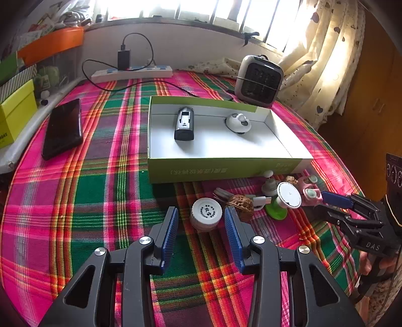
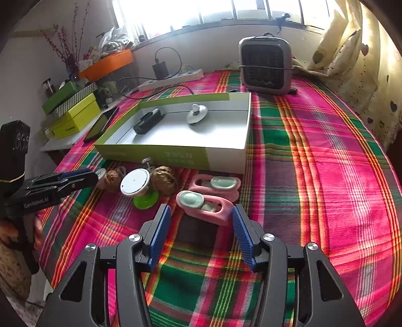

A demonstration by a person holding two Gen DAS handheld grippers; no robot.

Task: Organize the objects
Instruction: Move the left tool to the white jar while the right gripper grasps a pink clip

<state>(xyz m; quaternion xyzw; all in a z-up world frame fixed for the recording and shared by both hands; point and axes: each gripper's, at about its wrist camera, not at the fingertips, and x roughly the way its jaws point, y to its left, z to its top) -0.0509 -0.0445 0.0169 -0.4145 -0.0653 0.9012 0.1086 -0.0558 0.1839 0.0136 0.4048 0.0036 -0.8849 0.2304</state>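
A pink, green and orange plaid cloth (image 1: 95, 191) covers the worktop below a bright barred window (image 1: 191, 10) with cream heart-print curtains (image 1: 324, 57). The left tool (image 1: 201, 221) gapes around a white round-lidded jar (image 1: 206, 213) without pinching it. The right tool (image 2: 199, 218) stands open beside a pink plastic case (image 2: 206, 206).

Both cameras ride low behind their own gripper fingers, tilted down across the plaid counter (image 1: 100, 176) toward the window. The left view sits close over the small clutter; the right looks from further right. Both share the open box (image 1: 226, 166) (image 2: 176, 153).
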